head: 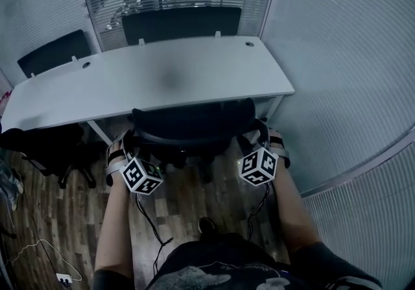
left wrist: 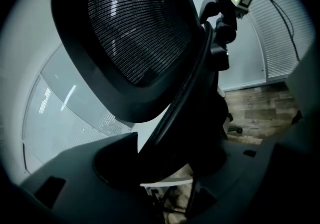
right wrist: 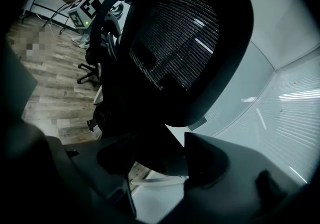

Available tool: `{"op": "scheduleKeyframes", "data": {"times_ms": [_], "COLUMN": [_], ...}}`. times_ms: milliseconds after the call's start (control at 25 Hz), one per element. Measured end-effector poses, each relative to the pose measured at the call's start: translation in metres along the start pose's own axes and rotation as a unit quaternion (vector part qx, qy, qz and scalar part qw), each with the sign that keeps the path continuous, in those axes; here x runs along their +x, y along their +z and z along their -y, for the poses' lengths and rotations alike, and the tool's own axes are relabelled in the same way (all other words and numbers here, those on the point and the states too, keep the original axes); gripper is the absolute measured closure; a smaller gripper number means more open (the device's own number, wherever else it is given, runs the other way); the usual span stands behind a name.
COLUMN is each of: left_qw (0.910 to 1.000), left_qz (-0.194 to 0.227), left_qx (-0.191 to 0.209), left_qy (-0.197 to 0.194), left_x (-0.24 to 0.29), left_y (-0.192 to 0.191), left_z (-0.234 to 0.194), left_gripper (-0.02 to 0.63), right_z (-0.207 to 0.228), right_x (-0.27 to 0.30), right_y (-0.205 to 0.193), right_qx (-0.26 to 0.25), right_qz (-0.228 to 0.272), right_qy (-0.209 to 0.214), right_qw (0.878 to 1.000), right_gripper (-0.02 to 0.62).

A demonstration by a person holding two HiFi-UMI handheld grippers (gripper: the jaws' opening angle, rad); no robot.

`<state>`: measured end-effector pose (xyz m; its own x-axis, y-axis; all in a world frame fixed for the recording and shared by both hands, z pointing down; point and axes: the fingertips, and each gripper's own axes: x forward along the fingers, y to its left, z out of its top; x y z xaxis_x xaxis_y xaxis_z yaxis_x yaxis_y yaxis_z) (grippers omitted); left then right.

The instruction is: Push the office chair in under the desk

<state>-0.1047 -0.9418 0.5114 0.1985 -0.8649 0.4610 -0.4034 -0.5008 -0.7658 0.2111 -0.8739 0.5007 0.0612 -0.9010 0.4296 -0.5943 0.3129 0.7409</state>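
A black mesh-backed office chair (head: 191, 123) stands at the near edge of the white desk (head: 162, 78), its seat partly under the top. My left gripper (head: 128, 147) is at the left side of the chair back, my right gripper (head: 260, 143) at the right side. In the left gripper view the backrest (left wrist: 135, 32) fills the frame, and its dark frame edge runs between the jaws of the left gripper (left wrist: 167, 155), which close on it. The right gripper (right wrist: 155, 155) holds the opposite frame edge of the backrest (right wrist: 185, 42) the same way.
Another black chair (head: 45, 146) stands to the left under the desk. Two more chair backs (head: 181, 23) show behind the desk. Glass partition walls (head: 350, 87) close in the right side. A cable and a power strip (head: 63, 277) lie on the wood floor at the lower left.
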Motion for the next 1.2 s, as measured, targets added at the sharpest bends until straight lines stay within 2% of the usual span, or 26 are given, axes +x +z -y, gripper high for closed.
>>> {"op": "scheduleKeyframes", "data": {"times_ms": [560, 1200], "left_qw": [0.9999, 0.9998], "left_qz": [-0.002, -0.003], "left_qx": [-0.003, -0.006], "left_qy": [0.010, 0.016], "left_x": [0.054, 0.086], "left_y": [0.013, 0.025], "left_z": [-0.024, -0.042], "left_gripper": [0.321, 0.321], "right_z": [0.028, 0.050], "right_x": [0.063, 0.101], "right_y": [0.008, 0.015], "right_qx": [-0.006, -0.009], "right_qz": [0.012, 0.022], "right_qy": [0.004, 0.003], "right_qw": [1.000, 1.000], "right_gripper": [0.311, 0.311]}}
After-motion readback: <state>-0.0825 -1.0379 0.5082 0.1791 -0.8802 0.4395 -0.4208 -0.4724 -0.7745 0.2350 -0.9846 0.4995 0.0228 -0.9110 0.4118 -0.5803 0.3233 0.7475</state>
